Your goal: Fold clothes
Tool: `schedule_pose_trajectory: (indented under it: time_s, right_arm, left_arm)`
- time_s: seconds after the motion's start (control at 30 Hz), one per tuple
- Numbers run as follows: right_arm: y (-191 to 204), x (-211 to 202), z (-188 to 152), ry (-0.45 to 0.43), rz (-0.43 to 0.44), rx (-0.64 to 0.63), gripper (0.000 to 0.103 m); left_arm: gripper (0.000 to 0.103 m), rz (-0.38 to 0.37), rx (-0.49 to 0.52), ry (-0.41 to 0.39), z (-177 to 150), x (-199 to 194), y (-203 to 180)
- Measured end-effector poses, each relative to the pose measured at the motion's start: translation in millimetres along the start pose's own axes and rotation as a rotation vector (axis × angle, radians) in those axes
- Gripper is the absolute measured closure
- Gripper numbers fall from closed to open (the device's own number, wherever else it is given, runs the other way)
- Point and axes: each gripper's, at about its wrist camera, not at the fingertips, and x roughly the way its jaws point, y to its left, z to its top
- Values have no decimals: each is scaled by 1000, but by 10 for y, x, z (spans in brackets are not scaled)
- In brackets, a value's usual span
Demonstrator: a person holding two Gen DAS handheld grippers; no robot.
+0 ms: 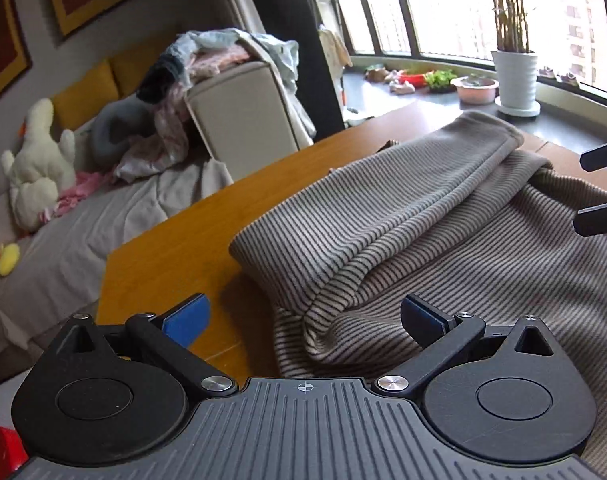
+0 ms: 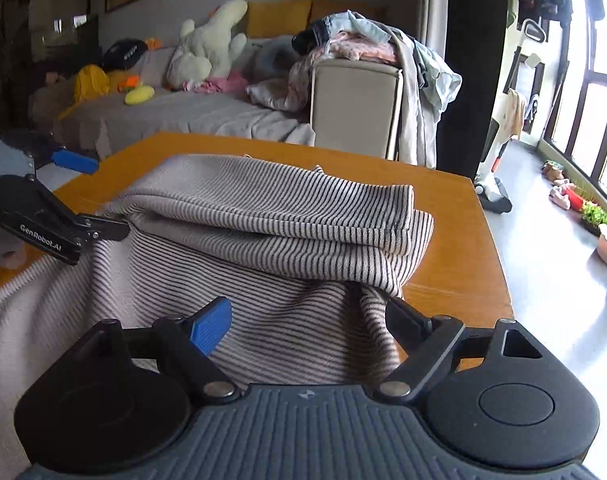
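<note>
A beige garment with thin dark stripes (image 1: 423, 232) lies on the wooden table (image 1: 175, 256), its far part folded over in layers. It also shows in the right wrist view (image 2: 271, 216). My left gripper (image 1: 303, 320) is open and empty, jaws spread over the garment's near left edge. My right gripper (image 2: 307, 324) is open and empty above the garment's near right part. The left gripper (image 2: 79, 200) shows at the left of the right wrist view, at the garment's edge. The right gripper's fingers (image 1: 599, 220) show at the right edge of the left wrist view.
A sofa (image 2: 207, 116) with a white plush toy (image 2: 207, 48) and a pile of clothes (image 2: 363, 44) stands beyond the table. A windowsill with a potted plant (image 1: 513, 76) and a bowl is at the far right. The table edge (image 2: 499, 264) drops to the floor.
</note>
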Motion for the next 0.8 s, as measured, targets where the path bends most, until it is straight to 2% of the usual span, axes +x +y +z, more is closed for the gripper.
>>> schedule_pose_trajectory:
  time_s: [0.07, 0.13, 0.2, 0.3, 0.37, 0.43, 0.57, 0.63, 0.7, 0.73, 0.8]
  right_arm:
    - [25, 193, 62, 31, -56, -77, 18]
    - [21, 403, 122, 40, -114, -172, 18]
    - [-26, 535, 220, 26, -120, -207, 18]
    - [-75, 759, 361, 9, -191, -269, 18]
    - [-134, 872, 429, -4, -219, -274, 18]
    - [-186, 930, 476, -7, -195, -225, 18]
    - [-146, 914, 475, -12, -202, -250, 18]
    - [-175, 824, 511, -5, -180, -218, 18]
    - [-222, 658, 567, -45, -153, -152, 19]
    - [-253, 603, 617, -62, -111, -93, 22]
    - [-314, 498, 718, -94, -27, 24, 47]
  left_arm:
    - [0, 15, -10, 30, 19, 211, 125]
    - [0, -5, -50, 31, 41, 318, 333]
    - [0, -18, -97, 28, 75, 405, 554]
    - [0, 53, -146, 25, 119, 492, 811]
    - [0, 150, -143, 23, 99, 550, 921]
    - [0, 162, -177, 36, 36, 591, 1037]
    - [0, 135, -203, 17, -52, 531, 1067]
    - [0, 130, -201, 7, -54, 481, 1044]
    - [0, 102, -217, -8, -48, 396, 1031]
    - [0, 86, -223, -19, -44, 346, 1015]
    - [0, 67, -213, -42, -48, 256, 938]
